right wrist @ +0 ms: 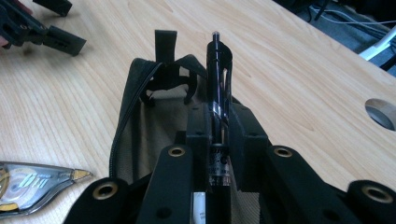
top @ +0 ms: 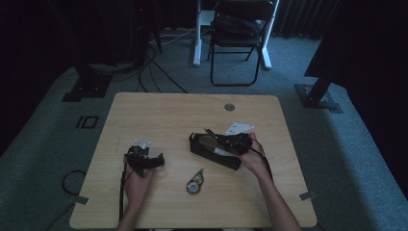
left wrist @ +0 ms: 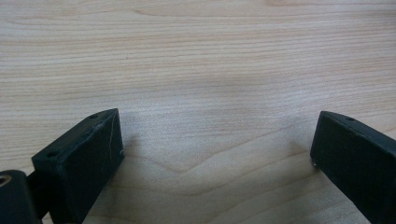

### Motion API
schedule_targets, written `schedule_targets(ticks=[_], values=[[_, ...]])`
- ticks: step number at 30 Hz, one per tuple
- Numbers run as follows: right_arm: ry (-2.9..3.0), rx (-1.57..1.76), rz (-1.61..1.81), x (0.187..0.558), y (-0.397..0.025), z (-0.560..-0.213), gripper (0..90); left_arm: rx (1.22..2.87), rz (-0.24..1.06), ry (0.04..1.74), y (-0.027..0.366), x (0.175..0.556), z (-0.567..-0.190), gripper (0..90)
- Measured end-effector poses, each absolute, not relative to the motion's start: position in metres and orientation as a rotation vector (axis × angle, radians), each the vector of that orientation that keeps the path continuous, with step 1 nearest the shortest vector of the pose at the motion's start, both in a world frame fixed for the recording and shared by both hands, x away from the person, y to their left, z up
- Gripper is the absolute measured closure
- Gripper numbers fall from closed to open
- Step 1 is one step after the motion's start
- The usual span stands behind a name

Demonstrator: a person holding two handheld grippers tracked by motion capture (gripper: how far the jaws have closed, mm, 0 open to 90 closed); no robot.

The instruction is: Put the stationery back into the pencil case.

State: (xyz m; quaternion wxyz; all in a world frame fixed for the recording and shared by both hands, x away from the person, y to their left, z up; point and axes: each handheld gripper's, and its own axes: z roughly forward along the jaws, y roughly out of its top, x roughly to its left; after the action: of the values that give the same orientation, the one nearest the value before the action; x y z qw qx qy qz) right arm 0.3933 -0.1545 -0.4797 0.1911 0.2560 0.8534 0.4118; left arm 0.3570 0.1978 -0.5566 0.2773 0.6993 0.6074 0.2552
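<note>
An open black pencil case (top: 204, 149) lies at the table's middle, its beige lining showing (right wrist: 140, 121). My right gripper (top: 226, 140) hovers over it, shut on a black pen (right wrist: 218, 70) that points forward beyond the jaws, over the case's far end. The pen (top: 212, 134) looks thin and dark in the high view. My left gripper (top: 153, 160) rests at the left, apart from the case. Its jaws stand wide open (left wrist: 217, 135) over bare wood with nothing between them. It also appears at the far left of the right gripper view (right wrist: 63, 23).
A correction tape dispenser (top: 195, 183) lies in front of the case, near the table's front, and shows at the lower left of the right gripper view (right wrist: 32, 184). A cable hole (top: 229, 107) sits at the back edge. A folding chair (top: 238, 29) stands beyond the table.
</note>
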Motion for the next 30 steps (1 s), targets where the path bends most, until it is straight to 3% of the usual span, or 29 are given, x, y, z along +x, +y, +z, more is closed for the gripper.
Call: schedule_targets(ticks=[30], values=[[2.497,0.668,1.139,0.392,-0.146,-0.490,76.4,1.881,0.685,1.630,0.198,0.357,-0.556,2.7]])
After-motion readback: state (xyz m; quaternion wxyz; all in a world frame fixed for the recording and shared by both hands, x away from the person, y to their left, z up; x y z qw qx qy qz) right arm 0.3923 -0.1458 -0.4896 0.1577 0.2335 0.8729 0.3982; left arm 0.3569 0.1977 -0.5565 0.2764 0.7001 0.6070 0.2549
